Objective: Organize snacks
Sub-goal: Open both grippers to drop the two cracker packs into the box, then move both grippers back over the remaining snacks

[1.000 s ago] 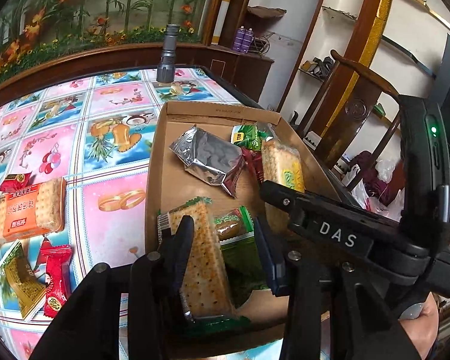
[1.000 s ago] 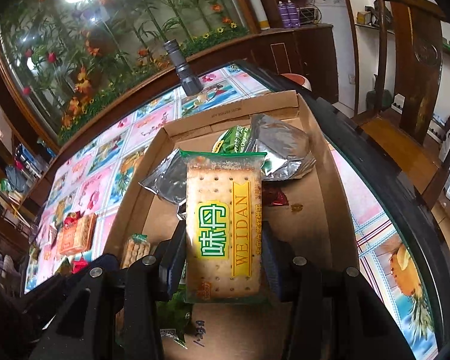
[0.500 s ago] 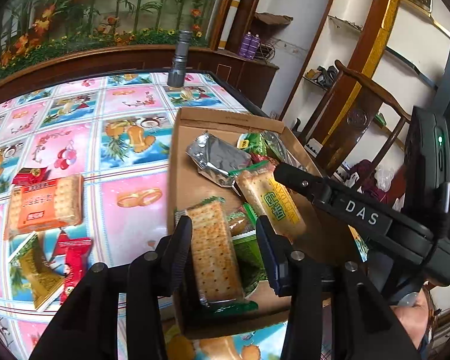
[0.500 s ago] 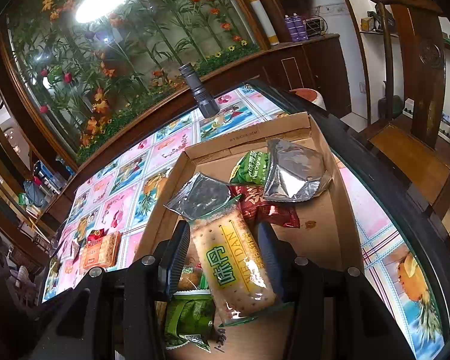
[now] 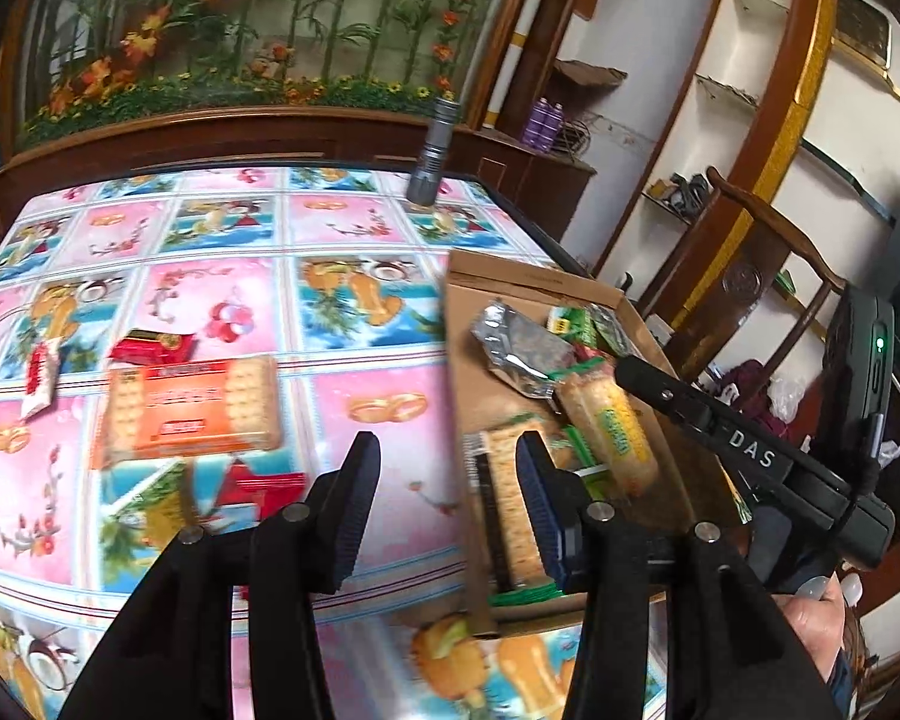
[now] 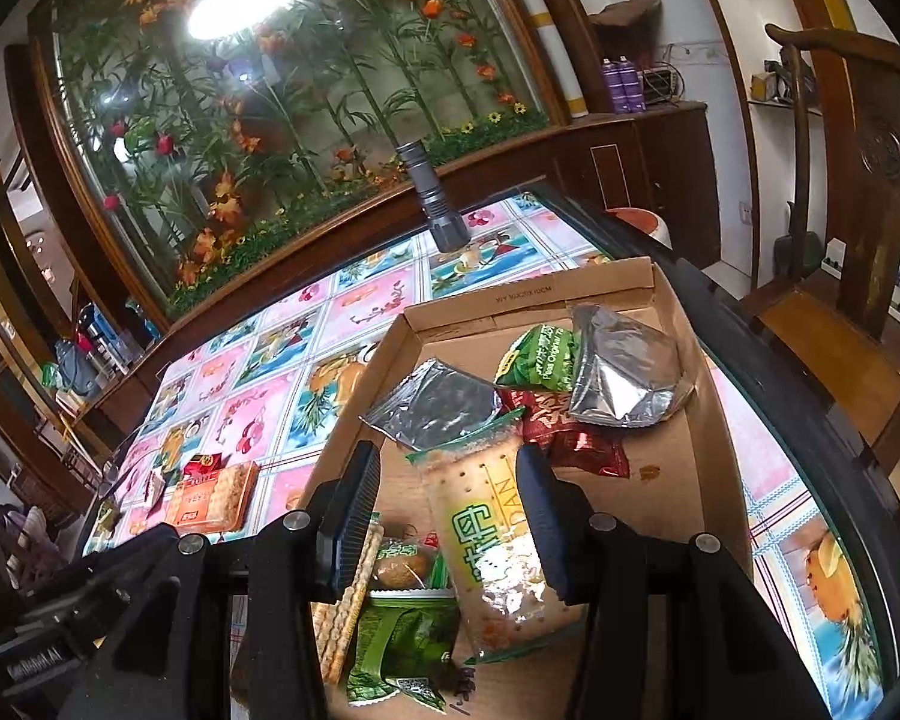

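Behind the surface [image 5: 354, 312] with its colourful fruit cloth stands a wall of painted flowers. Since the earlier frame the left tongs [image 5: 444, 498] have left the cardboard box [image 5: 468, 324] and now hang spread and empty over bare cloth beside its left wall (jaws just opening). The right tongs [image 6: 450, 516] pinch the cracker pack [image 6: 492, 546] tilted inside the box.

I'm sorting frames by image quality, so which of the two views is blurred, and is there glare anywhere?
Left wrist view: motion blur smears the orange cracker pack and the tablecloth print. Right wrist view: sharper, the cardboard box and silver packet stay crisp, but a bright lamp reflection blows out on the glass panel. Both bend straight edges, fisheye-style.
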